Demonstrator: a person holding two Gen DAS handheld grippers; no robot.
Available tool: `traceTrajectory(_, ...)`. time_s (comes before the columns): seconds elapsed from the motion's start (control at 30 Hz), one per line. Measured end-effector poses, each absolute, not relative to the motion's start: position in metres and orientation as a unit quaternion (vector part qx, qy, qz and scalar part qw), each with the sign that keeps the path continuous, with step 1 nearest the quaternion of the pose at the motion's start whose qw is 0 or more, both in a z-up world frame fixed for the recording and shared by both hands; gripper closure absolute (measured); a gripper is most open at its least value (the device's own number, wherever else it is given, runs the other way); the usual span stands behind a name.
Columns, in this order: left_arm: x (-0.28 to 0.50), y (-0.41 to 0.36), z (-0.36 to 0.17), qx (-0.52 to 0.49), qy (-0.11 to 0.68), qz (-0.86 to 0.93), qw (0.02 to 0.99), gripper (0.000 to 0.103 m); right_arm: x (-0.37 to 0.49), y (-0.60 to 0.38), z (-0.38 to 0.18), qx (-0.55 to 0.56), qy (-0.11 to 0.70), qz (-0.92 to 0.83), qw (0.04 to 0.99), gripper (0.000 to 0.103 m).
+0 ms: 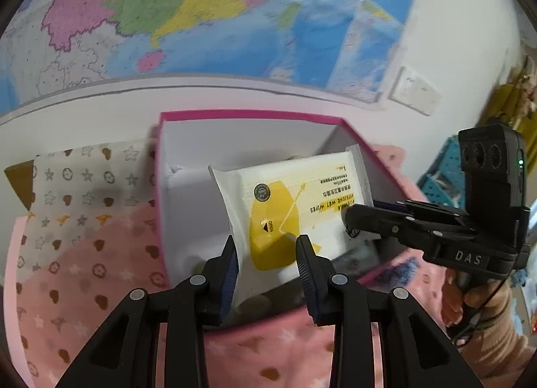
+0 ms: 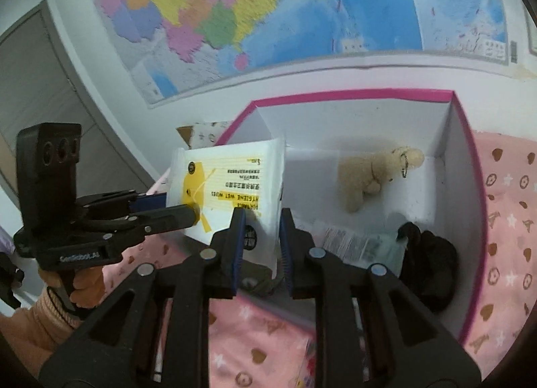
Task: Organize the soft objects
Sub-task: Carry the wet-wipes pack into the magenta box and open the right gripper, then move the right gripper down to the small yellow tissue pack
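So we've got a soft, crinkly pack of wet wipes (image 1: 295, 206), white plastic film with a glossy yellow flap label, held up over the box (image 2: 463, 159). The box is stiff card, white inside with a hot pink rim, sitting on a pink quilt (image 1: 84, 280) printed with little hearts and stars. Our left gripper (image 1: 266, 253) has its ribbed blue pads clamped on the pack's near end, film bunching a bit between them. Our right gripper (image 2: 260, 233) pinches the other short edge, pads narrow and pressing on the sealed seam, so the pack hangs stretched between the two tools, tilted, above the box's left part. Down inside the box we see a fuzzy cream plush dog (image 2: 372, 173) with a small metal chain, a lumpy black fabric bundle (image 2: 426, 257) and a flat clear-wrapped packet (image 2: 355, 243). Big colourful map (image 2: 268, 8) on the wall behind.
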State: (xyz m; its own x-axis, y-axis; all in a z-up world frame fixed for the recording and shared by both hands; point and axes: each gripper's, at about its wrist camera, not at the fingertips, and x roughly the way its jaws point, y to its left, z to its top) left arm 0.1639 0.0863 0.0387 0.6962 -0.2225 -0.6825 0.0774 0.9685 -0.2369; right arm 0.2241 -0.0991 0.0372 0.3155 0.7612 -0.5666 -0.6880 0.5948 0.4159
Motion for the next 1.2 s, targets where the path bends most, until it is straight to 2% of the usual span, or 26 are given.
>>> traceTrajectory(0.17, 0.187, 0.099, 0.024, -0.095, 0.399, -0.053, 0.91, 0.07, 0.244, -0.083, 0.019, 0.048, 0.413, 0.415, 0.809, 0.074)
traceTrajectory(0.2, 0.189, 0.101, 0.022, -0.096, 0.402, -0.045, 0.91, 0.07, 0.248, -0.081, 0.014, 0.053, 0.421, 0.408, 0.808, 0.066)
traceTrajectory(0.27, 0.191, 0.103, 0.019, -0.095, 0.403, -0.031, 0.91, 0.07, 0.251, -0.081, 0.01, 0.06, 0.428, 0.401, 0.808, 0.062)
traceTrajectory(0.63, 0.174, 0.097, 0.032, -0.096, 0.373, -0.047, 0.922, 0.068, 0.224, -0.106, 0.017, 0.074, 0.406, 0.429, 0.803, 0.062)
traceTrajectory(0.9, 0.129, 0.072, 0.058, -0.088, 0.331, -0.106, 0.933, 0.061, 0.182, -0.132, 0.048, 0.104, 0.363, 0.491, 0.785, 0.058)
traceTrajectory(1.2, 0.08, 0.054, 0.07, -0.1, 0.314, -0.147, 0.933, 0.06, 0.138, -0.165, 0.065, 0.111, 0.334, 0.518, 0.779, 0.054)
